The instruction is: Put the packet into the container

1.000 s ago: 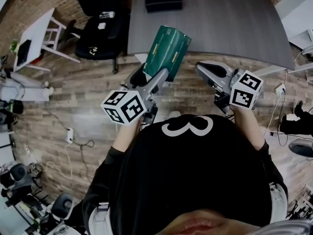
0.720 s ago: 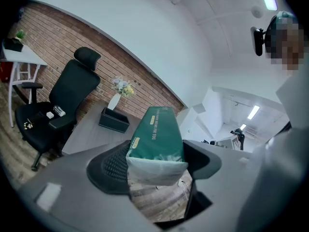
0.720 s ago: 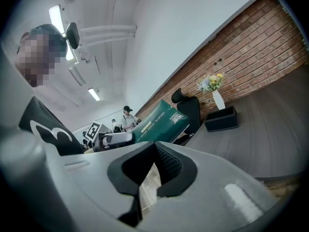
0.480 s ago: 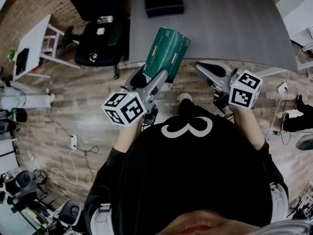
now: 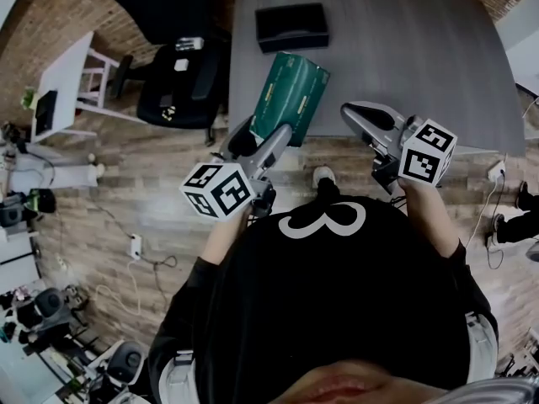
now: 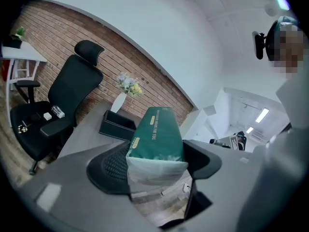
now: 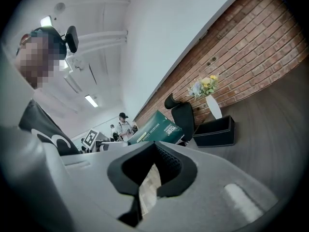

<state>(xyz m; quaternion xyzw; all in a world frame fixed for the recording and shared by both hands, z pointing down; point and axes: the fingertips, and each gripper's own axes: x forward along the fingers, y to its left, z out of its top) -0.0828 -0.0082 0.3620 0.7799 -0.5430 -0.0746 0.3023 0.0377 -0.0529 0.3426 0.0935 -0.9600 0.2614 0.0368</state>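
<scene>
Where my left tool [image 6: 156,163] clamps its pale end, the long green packet [image 6: 157,132] with white lettering juts over the tabletop [image 5: 404,49] edge, my right tool [image 7: 153,152] closed, empty.

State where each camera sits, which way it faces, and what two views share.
Head view: on the head, looking down at the table; shows torso, both tools.
Left gripper view: rides left tool, faces along jaws clamping green packet.
Right gripper view: rides right tool, faces along shut jaws.
All share packet and black container.

Black office chair [image 5: 181,78], flower vase [image 6: 119,101]
</scene>
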